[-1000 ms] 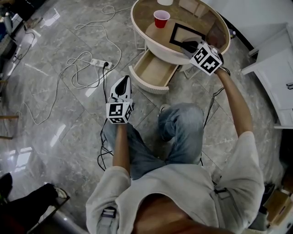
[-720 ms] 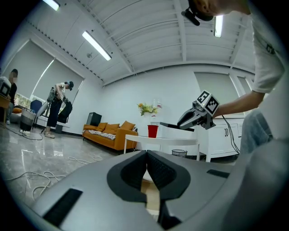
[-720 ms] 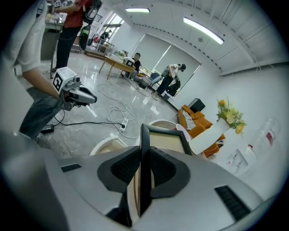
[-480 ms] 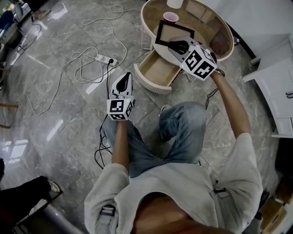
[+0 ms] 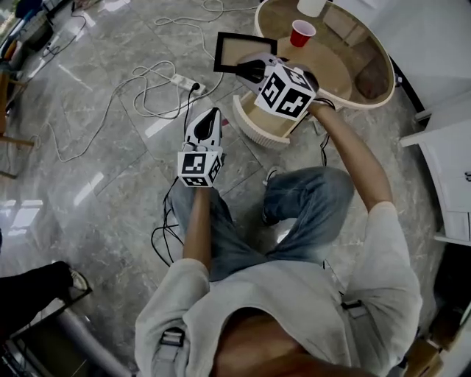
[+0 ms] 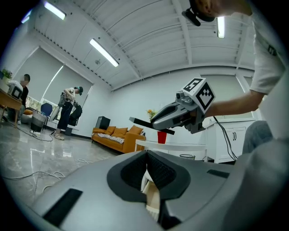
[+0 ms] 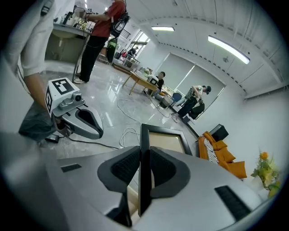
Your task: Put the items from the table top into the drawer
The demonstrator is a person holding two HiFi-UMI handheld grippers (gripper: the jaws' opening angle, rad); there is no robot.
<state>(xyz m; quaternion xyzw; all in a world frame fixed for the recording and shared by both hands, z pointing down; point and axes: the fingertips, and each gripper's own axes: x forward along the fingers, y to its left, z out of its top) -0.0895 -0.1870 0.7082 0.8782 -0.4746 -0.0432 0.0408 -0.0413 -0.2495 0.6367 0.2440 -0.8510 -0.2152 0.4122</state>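
My right gripper (image 5: 250, 70) is shut on the edge of a black picture frame (image 5: 239, 50), which hangs in the air left of the round table (image 5: 372, 92), above the floor beside the open drawer (image 5: 259, 121). In the right gripper view the frame (image 7: 166, 135) stands edge-on between the pads. A red cup (image 5: 302, 33) stands on the table top. My left gripper (image 5: 207, 114) hovers over the floor, left of the drawer front, with its jaws shut on nothing. From the left gripper view I see the right gripper (image 6: 178, 115), the frame (image 6: 143, 123) and the red cup (image 6: 161, 136).
A power strip (image 5: 188, 82) with looping cables lies on the marble floor left of the drawer. A white cup (image 5: 312, 6) stands at the table's far side. A white cabinet (image 5: 449, 169) is at the right. The person's knees are just below the drawer.
The right gripper has carried the picture frame off the table top and leftward past the table rim. The left gripper has shifted a little forward.
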